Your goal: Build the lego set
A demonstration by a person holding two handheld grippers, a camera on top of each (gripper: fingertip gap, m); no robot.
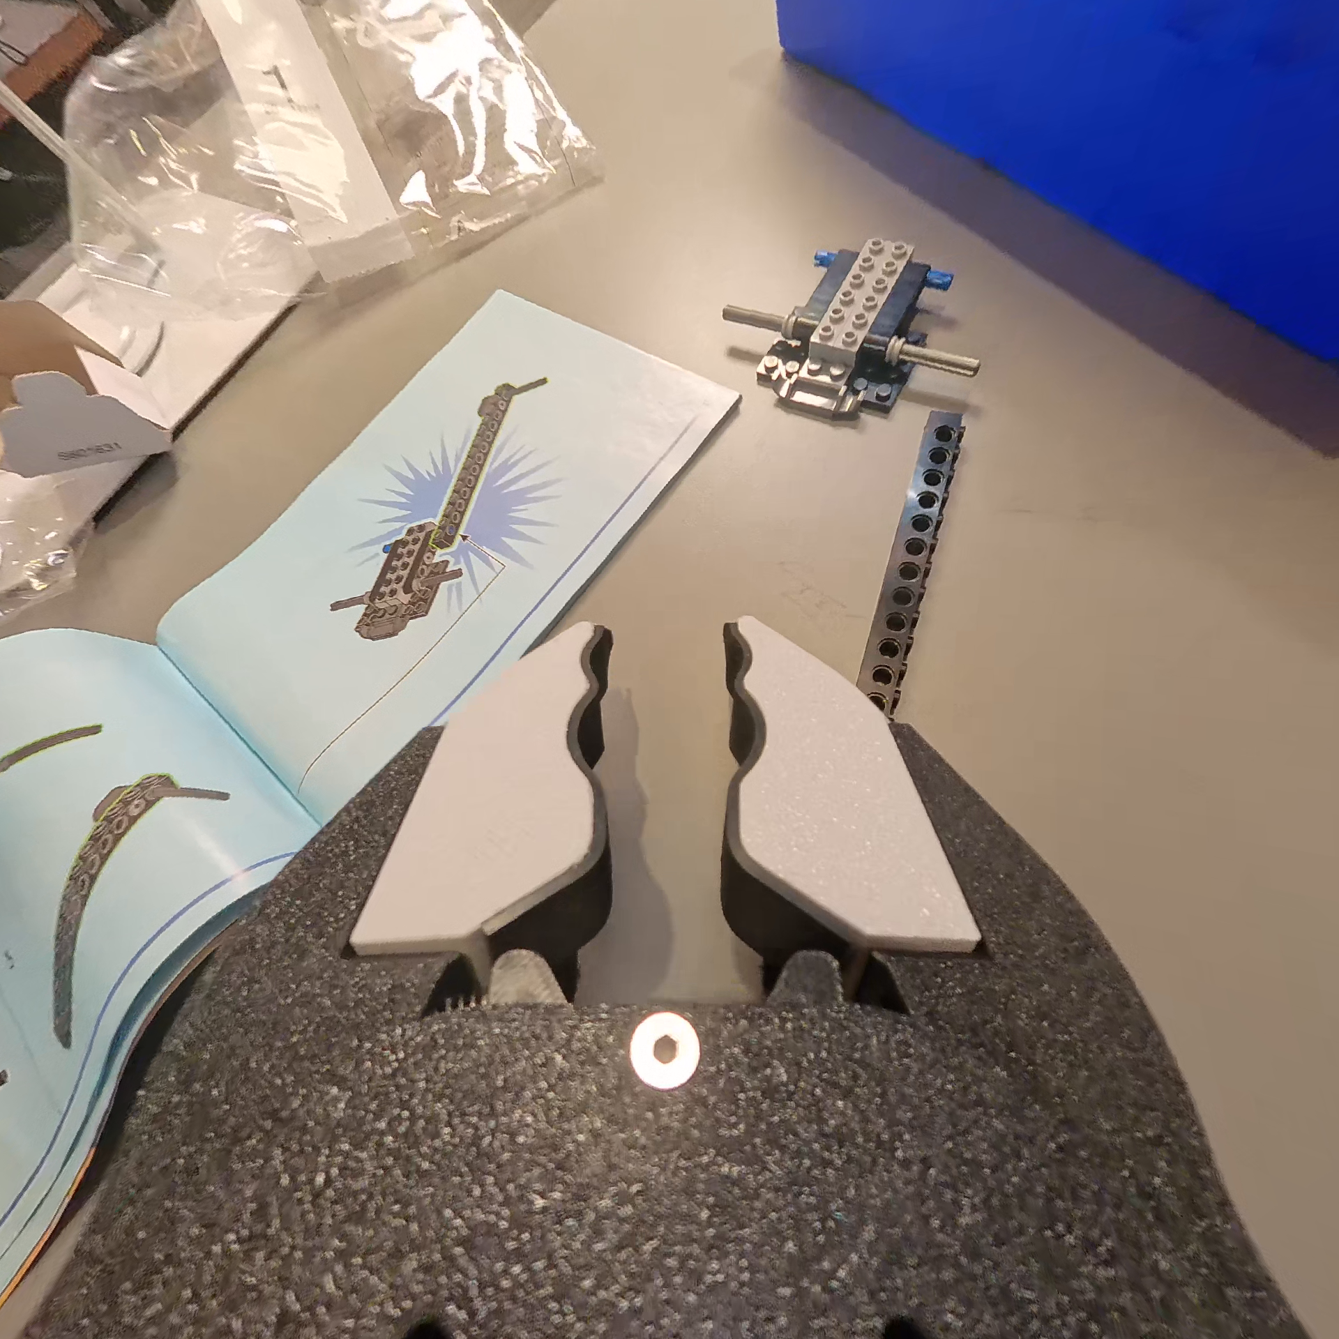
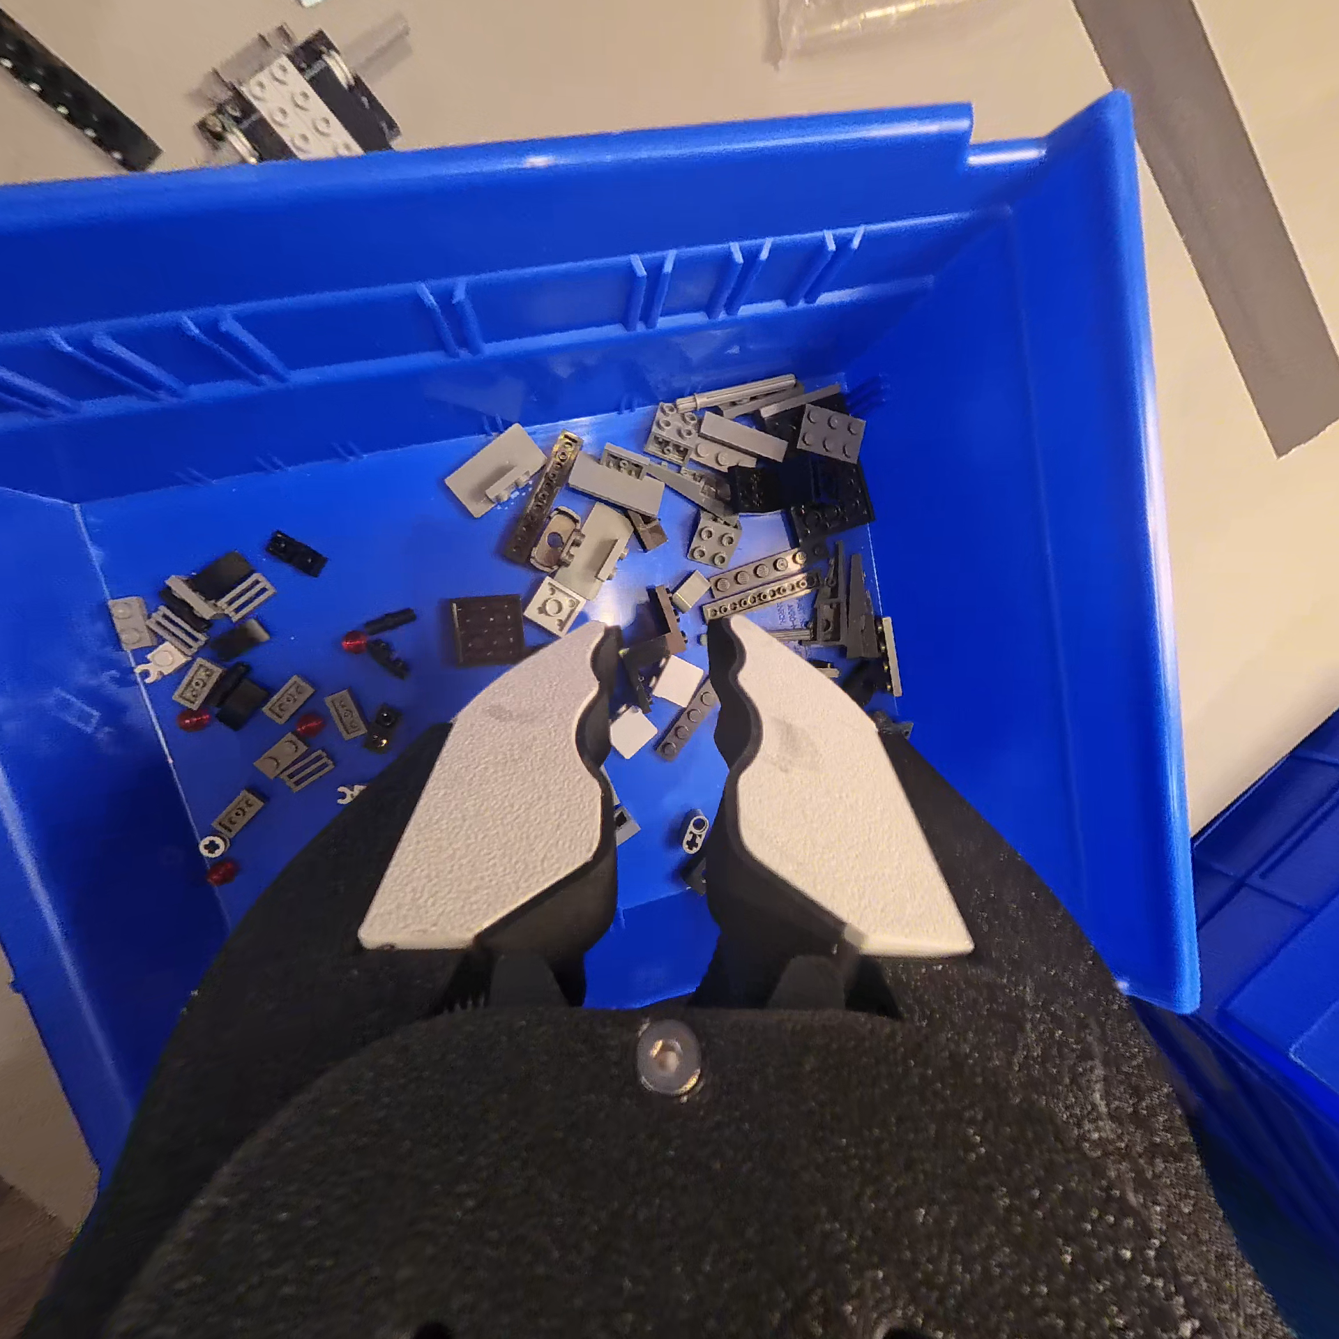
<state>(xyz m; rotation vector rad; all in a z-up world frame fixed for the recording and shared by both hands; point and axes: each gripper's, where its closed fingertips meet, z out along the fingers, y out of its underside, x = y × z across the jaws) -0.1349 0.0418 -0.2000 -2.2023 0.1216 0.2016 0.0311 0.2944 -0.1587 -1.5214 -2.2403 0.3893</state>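
Observation:
My left gripper (image 1: 666,637) is open and empty, low over the bare table. A long black beam with holes (image 1: 914,558) lies just right of its right finger (image 1: 833,761). A small grey and black brick assembly with axles (image 1: 855,326) sits farther ahead. My right gripper (image 2: 663,634) is open inside a blue bin (image 2: 507,253), above loose small bricks. A dark bracket piece (image 2: 641,670), a white tile (image 2: 679,680) and a dark grey plate (image 2: 688,717) lie on the bin floor between its fingers. None is gripped.
An open light-blue instruction booklet (image 1: 449,522) lies left of my left gripper, with clear plastic bags (image 1: 290,145) and a white box (image 1: 87,427) beyond. The blue bin (image 1: 1087,145) stands at the far right. A second blue bin (image 2: 1268,833) sits beside the first. Spacing between my two grippers at the tips: around 30 cm.

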